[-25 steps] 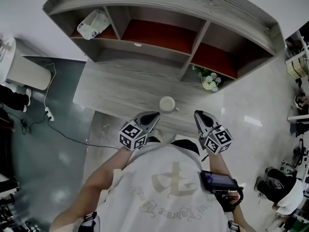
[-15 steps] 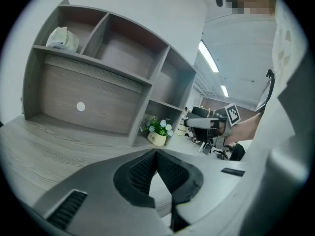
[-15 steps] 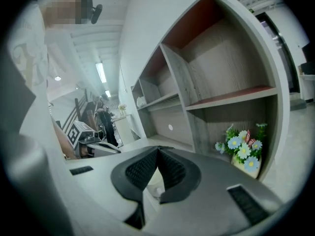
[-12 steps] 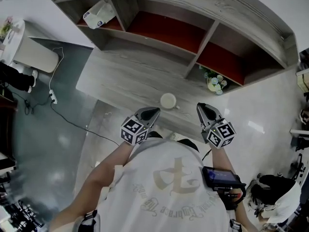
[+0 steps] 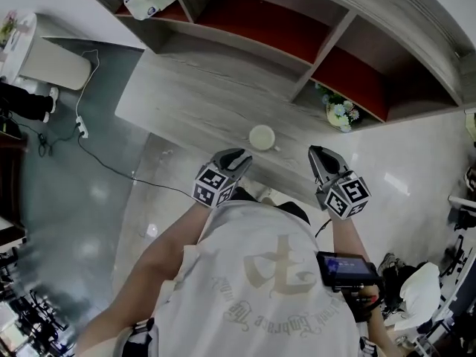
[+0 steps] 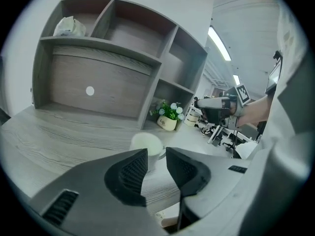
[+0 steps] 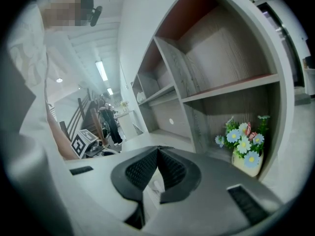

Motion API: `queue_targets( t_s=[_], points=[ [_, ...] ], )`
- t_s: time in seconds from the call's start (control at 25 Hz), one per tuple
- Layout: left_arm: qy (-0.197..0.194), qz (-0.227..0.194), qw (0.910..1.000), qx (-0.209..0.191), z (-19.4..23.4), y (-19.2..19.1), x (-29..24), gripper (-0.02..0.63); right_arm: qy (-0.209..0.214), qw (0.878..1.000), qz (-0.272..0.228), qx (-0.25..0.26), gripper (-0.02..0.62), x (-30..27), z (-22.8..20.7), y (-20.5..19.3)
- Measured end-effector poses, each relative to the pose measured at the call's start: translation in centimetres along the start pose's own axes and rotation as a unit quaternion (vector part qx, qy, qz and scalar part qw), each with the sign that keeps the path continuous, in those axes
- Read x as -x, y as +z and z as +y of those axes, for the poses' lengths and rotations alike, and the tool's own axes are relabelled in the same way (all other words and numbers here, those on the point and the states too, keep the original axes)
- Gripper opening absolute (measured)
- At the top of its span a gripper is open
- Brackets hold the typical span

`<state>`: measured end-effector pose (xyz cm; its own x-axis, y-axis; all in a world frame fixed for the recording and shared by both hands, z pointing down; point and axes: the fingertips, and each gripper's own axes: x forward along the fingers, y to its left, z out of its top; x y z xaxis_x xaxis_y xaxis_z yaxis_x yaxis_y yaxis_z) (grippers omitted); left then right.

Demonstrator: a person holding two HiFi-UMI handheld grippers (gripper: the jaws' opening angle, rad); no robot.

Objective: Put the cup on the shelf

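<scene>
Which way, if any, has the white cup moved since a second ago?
No. The cup still sits on the desktop near its front edge, left of the flower pot, as before; only the head camera's view has shifted.

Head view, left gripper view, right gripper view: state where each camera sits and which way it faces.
Head view: on the person's head, looking steeply down at the grey wooden shelf unit, white cup, left tool, right tool, white shirt.
Left gripper view: rides the left tool, facing cup and shelf; its jaws, just opening, hold nothing.
Right gripper view: rides the right tool, facing the shelf's end; jaws together; shirt shows.
Both gripper views share the cream pot of flowers.
</scene>
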<state>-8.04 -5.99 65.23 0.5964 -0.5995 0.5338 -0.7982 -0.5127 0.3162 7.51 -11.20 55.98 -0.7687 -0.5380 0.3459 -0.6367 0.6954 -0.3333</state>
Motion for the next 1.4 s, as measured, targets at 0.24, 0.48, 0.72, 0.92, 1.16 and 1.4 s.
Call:
queue_targets(
  t_s=[0.24,0.48,0.72,0.92,1.16,1.4],
  points=[
    [0.024,0.029,0.9990,-0.023,1.3,-1.4,-1.9,0.306,-0.004,1.000,0.007,-0.006,0.005,0.2,-0.2,-0.5],
    [0.005,0.072,0.9961,-0.051,1.9,-3.2,-4.9,0.404,-0.012,1.000,0.016,-0.014,0.005,0.2,-0.2,-1.3],
    [-0.001,0.094,0.9930,-0.071,3.0,-3.8,-6.9,0.450,-0.028,0.999,0.019,-0.021,0.005,0.8,-0.6,-1.8],
    [-0.014,0.097,0.9910,-0.091,2.9,-3.5,-8.1,0.456,-0.047,0.998,0.020,-0.028,0.005,1.9,-1.2,-2.4],
    [-0.022,0.097,0.9898,-0.102,2.7,-3.5,-9.9,0.456,-0.064,0.997,0.020,-0.036,0.005,2.7,-1.6,-2.6],
    [-0.028,0.093,0.9882,-0.118,2.3,-3.4,-11.2,0.456,-0.078,0.996,0.021,-0.041,0.004,3.3,-1.9,-2.8]
  ],
)
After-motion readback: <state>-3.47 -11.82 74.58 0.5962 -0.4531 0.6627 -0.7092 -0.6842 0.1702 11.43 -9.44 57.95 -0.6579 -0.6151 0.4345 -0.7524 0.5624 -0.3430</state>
